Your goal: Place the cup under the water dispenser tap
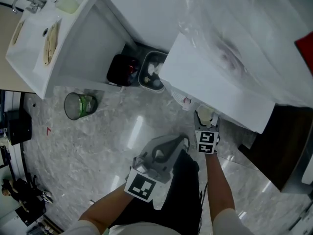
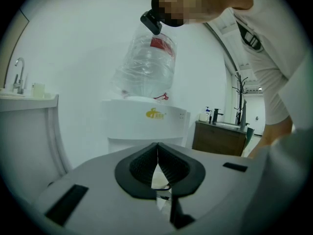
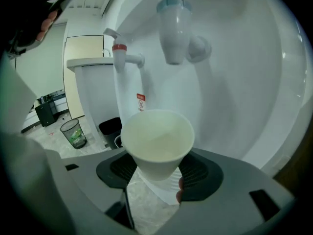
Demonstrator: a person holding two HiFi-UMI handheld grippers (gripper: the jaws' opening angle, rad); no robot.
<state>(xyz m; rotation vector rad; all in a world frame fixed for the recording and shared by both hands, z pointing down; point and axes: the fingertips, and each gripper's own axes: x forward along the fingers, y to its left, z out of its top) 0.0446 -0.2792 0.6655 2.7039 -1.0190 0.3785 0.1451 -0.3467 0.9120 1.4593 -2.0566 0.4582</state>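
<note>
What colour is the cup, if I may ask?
White: the cup shows best in the right gripper view.

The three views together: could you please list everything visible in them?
white paper cup: one, white, held in the right gripper
white water dispenser: one, white, ahead, clear bottle on top
taps: two, blue-capped tap, red-capped tap, on the dispenser's front
bins: three, wire mesh bin, black bin, grey bin, on the floor
white sink counter: one, white, left
left gripper: one, grey, shut, empty
right gripper: one, grey, shut on cup
</note>
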